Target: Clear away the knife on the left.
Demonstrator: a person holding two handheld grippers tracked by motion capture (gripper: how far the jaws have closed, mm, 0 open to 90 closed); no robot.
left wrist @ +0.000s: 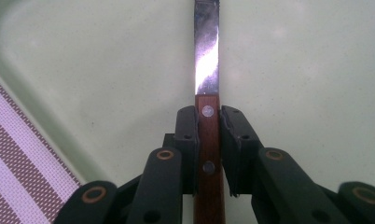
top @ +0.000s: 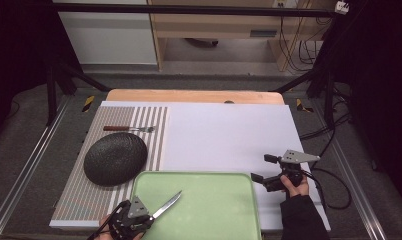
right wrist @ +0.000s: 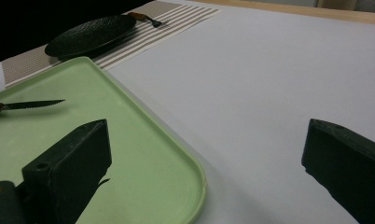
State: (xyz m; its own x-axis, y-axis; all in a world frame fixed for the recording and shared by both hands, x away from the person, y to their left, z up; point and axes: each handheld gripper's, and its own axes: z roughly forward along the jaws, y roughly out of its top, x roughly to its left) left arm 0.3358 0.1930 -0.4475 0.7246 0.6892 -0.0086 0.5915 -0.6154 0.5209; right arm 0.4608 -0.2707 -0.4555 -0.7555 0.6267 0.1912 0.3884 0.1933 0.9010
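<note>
White bench, green tray [top: 219,210]. Left tongs [top: 148,217] clamped on knife [top: 166,205] handle above tray; right tongs [top: 261,168] apart, idle. Next, probably: carry knife to placemat [top: 154,125] beside plate [top: 115,158].

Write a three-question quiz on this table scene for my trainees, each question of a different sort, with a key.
1. True or false: the left gripper is shut on the knife by its wooden handle.
2. Which thing lies on the striped placemat beyond the black plate? A spoon, B fork, C cup.
3. Fill in: the knife's blade reaches out over the green ____.

Key
1. True: in the left gripper view, both pads press on the handle.
2. B: the fork lies there.
3. Tray: the tray is under the blade. The right gripper stands open above the white sheet, to the tray's right.
</note>
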